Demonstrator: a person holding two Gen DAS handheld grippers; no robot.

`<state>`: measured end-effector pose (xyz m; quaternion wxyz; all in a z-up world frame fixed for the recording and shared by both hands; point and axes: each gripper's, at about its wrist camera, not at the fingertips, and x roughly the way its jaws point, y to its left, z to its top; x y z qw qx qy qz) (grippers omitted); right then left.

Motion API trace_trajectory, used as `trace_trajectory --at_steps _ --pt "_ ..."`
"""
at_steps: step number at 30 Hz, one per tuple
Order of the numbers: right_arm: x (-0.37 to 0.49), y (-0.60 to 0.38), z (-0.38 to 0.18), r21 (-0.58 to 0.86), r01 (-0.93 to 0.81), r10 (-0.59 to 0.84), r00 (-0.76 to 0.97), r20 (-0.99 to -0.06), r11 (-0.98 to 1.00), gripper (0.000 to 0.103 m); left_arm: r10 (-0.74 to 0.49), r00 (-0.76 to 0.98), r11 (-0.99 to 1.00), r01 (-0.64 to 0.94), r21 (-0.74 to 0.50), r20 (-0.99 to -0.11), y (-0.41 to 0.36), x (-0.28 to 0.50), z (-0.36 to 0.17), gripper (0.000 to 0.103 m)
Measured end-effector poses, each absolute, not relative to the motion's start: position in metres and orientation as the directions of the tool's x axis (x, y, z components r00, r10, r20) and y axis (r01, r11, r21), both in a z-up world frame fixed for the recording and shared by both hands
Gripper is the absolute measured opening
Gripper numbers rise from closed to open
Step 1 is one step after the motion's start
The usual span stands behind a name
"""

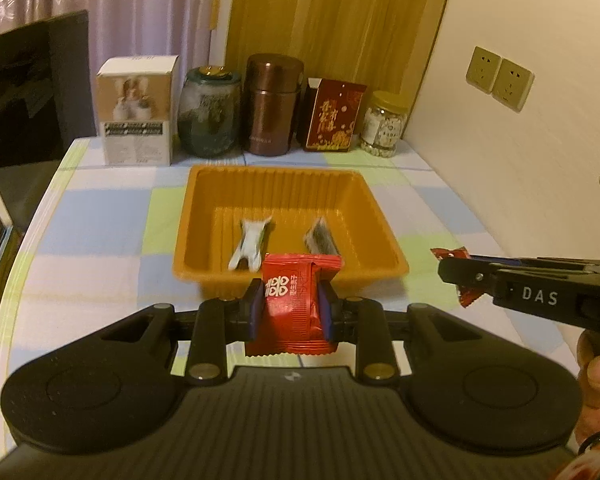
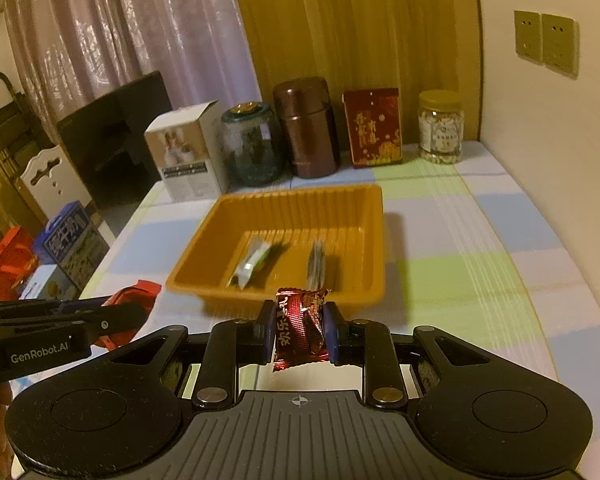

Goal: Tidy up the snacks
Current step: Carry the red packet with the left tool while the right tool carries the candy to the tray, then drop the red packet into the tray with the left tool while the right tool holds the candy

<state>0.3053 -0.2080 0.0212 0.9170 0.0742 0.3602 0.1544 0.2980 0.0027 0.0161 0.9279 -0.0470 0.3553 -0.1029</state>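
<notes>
An orange plastic tray (image 1: 220, 184) sits mid-table and also shows in the right wrist view (image 2: 364, 208). In it lie a white wrapped snack (image 1: 250, 242) (image 2: 254, 260) and a dark wrapped snack (image 1: 320, 236) (image 2: 317, 260). My left gripper (image 1: 292, 306) is shut on a bright red snack packet (image 1: 294, 304), held just before the tray's near rim; it also shows in the right wrist view (image 2: 130, 300). My right gripper (image 2: 298, 328) is shut on a dark red candy (image 2: 300, 326), near the tray's near rim; it shows from the side in the left wrist view (image 1: 452, 270).
Along the back edge stand a white box (image 1: 138, 112), a glass jar (image 1: 210, 112), a brown flask (image 1: 272, 104), a red box (image 1: 332, 116) and a small jar of white pieces (image 1: 384, 124). A wall (image 1: 540, 180) borders the table's right side. Boxes (image 2: 68, 240) sit on the floor at left.
</notes>
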Motion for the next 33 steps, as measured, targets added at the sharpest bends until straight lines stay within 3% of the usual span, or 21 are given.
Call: trace_trajectory --at_steps 16,29,31,33 --pt "0.414 -0.218 0.005 0.324 -0.177 0.355 0.666 -0.656 0.929 0.025 -0.209 0.716 0.977 0.131 -0.166 -0.667 -0.008 0.402 -0.008 0.025" --pt "0.433 -0.227 -0.016 0.350 -0.131 0.346 0.652 -0.674 0.928 0.025 -0.222 0.703 0.975 0.159 -0.155 -0.675 -0.024 0.434 -0.028 0.026" --pt "0.434 -0.228 -0.017 0.356 -0.129 0.350 0.649 -0.675 0.926 0.025 -0.221 0.700 0.975 0.151 -0.161 -0.679 -0.023 0.439 -0.030 0.040" --pt "0.434 -0.228 -0.018 0.359 -0.129 0.353 0.647 -0.676 0.924 0.025 -0.210 0.705 0.978 0.144 -0.153 -0.677 -0.021 0.439 -0.030 0.040"
